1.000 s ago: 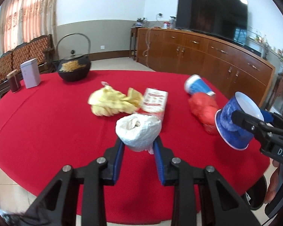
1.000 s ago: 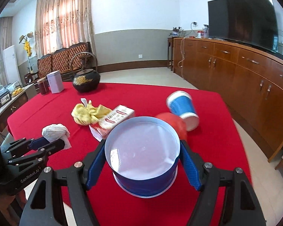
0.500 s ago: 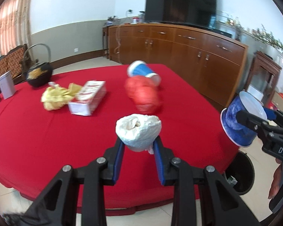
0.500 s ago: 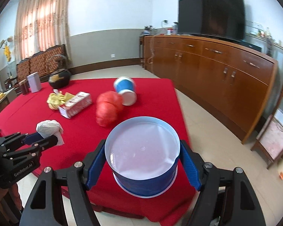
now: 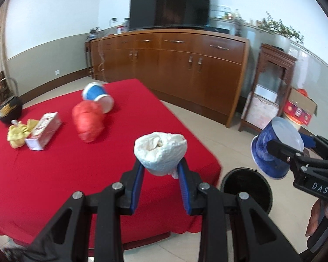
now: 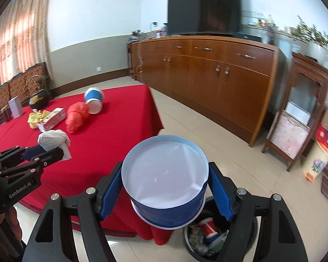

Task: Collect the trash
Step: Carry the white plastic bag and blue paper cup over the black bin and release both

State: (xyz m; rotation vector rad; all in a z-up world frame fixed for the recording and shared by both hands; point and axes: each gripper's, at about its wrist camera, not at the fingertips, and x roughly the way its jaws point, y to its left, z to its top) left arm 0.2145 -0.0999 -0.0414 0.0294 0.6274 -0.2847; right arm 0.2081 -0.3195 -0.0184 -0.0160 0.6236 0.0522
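Two wrist views, angled down, sharing red table [image 5: 54, 174] and sideboard [image 6: 207, 69]

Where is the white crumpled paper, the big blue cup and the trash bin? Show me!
white crumpled paper [image 5: 160, 152], left wrist view, middle of the wad held in the left claw.
big blue cup [image 6: 164, 174], right wrist view, its white inside.
trash bin [image 5: 247, 185], left wrist view, dark inside, on the floor.
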